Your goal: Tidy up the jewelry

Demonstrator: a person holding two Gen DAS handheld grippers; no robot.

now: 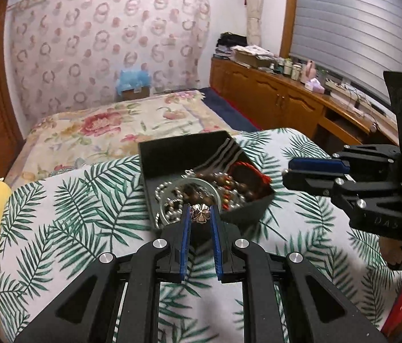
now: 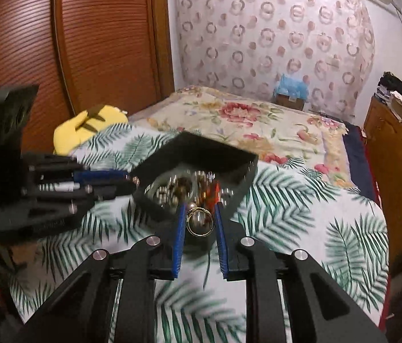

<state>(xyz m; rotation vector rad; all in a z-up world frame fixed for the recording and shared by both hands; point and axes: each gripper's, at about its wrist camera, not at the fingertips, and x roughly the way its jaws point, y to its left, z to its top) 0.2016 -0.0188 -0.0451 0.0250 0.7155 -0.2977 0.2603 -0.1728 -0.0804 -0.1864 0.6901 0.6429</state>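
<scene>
- Currently logged from my end: left gripper was narrowed onto a silver flower-shaped charm, pinched between its blue pads at the very tips.
- The charm sat just in front of the near corner of the black jewelry box, above the box's rim line in my left wrist view.
- Right gripper was clamped on a gold ring with a round pearl-like bead inside it; the ring stood upright between the blue pads.
- The ring was held just short of the box's near corner in the right wrist view; that frame was blurred, so I couldn't make out finer detail.
- The box was open on a palm-leaf cloth, and held a tangle of silver bead chain, brown beads, red cord and a silver bangle.
- Each gripper showed in the other's camera: the right one to the right of the box, the left one just left of it.
- A yellow plush lay beyond the box's left side, and a floral bedspread behind the box.
</scene>
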